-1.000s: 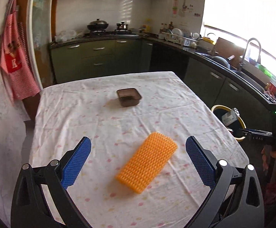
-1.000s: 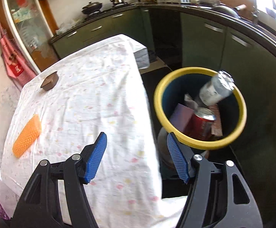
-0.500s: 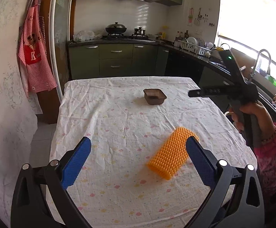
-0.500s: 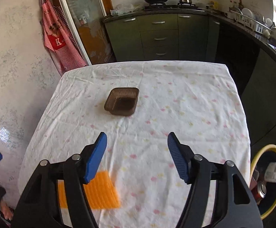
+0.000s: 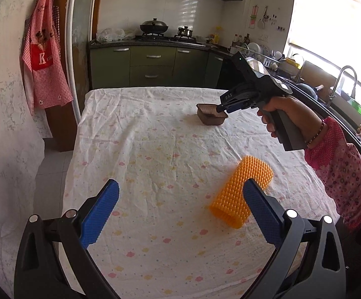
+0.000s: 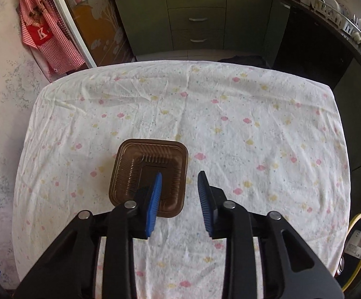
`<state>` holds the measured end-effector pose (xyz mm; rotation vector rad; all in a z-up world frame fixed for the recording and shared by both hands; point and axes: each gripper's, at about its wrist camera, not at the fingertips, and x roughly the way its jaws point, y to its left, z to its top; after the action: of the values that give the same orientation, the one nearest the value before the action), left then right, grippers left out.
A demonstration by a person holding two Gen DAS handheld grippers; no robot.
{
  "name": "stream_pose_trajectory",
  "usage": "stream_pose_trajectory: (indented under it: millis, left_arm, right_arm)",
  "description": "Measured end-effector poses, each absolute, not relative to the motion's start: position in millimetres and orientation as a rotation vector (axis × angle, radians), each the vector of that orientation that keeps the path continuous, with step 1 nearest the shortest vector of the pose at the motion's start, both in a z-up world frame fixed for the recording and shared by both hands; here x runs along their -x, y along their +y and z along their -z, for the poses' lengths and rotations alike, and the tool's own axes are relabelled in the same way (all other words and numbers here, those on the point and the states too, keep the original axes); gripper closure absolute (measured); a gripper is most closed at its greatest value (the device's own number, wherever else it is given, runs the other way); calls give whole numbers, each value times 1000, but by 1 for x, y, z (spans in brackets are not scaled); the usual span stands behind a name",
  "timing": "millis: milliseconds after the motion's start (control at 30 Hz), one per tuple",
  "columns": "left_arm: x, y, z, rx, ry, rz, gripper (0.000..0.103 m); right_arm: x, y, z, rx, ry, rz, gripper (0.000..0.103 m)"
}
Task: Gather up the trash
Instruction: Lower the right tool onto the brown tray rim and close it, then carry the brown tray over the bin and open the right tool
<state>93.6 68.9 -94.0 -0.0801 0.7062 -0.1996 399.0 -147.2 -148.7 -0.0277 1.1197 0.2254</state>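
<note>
Right gripper [image 6: 179,178], jaws just narrowed but pinching nothing, straddles the tray's [image 6: 140,164] 3 o'clock rim: light, thin, crushable plastic; pinch that wall gently.

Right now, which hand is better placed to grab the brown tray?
Right. The right tongs have just been closing, straddling the near right wall of the brown tray. The left tongs hang open, back beside the orange mat.

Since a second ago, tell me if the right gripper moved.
Yes. The right gripper swung from the yellow-rimmed bin across the table to the brown tray, jaws closing.
</note>
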Motion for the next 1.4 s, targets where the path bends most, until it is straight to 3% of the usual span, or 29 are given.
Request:
stream_pose_trajectory:
  millis: [333, 467, 1033, 1400]
  left_arm:
    - [-97, 75, 101, 98, 715, 204, 5]
    - [-95, 76, 100, 104, 714, 203, 5]
    - [-84, 60, 86, 74, 682, 218, 5]
    - [-75, 26, 74, 36, 659, 285, 5]
  right_arm:
    - [-410, -141, 162, 37, 1152, -199, 89]
    - [-410, -141, 164, 34, 1147, -204, 98]
    - [-317, -191, 98, 17, 934, -225, 99]
    - [-202, -338, 84, -139, 834, -51, 99]
